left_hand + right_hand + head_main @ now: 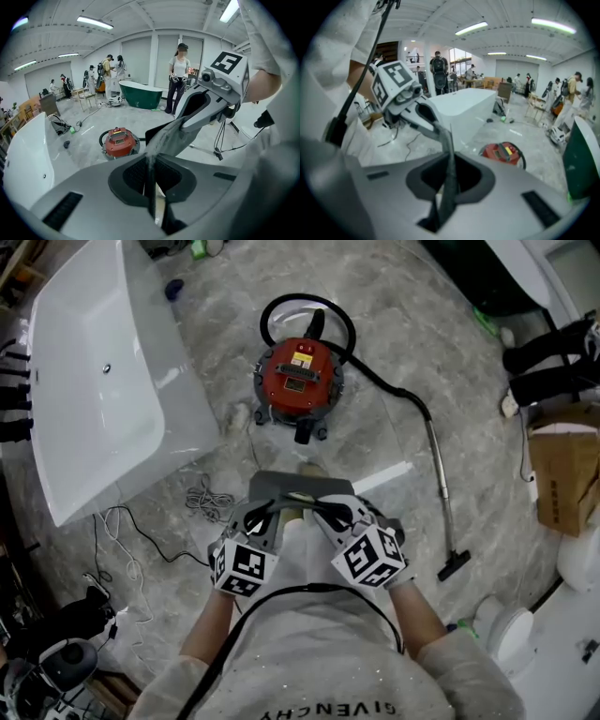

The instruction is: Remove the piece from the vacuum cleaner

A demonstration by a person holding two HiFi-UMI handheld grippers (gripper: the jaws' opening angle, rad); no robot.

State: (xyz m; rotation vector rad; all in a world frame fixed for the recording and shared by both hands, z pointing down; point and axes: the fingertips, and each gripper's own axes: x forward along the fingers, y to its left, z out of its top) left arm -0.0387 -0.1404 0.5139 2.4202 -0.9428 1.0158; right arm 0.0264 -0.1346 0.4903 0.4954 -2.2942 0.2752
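Far off to the left of the left hand-held gripper [256, 515] a white bathtub [94, 390] stands on the marbled floor [403, 315]; nearer, just left of that gripper and below it, a loose coil of pale cable [208, 498] lies on the floor; the left hand-held gripper itself is held close in front of the person's chest, and its own view shows its jaws pressed together on the edge of a thin grey sheet [300, 486]; the sheet stretches flat from this gripper across to the right hand-held gripper [330, 512], hanging between the two above the floor; the right hand-held gripper sits just beside the left at about the same height, its jaws likewise pinched onto the opposite edge of the sheet; straight ahead of both grippers and well apart from them, the red vacuum cleaner [300, 381] stands upright on the floor, its black hose [389, 385] looping round behind it and then running out ahead and to the right of the right gripper; the hose joins a metal wand [441, 484] that lies on the floor to that gripper's right and ends in a dark floor nozzle [454, 565]; further right still is a cardboard box [567, 479].
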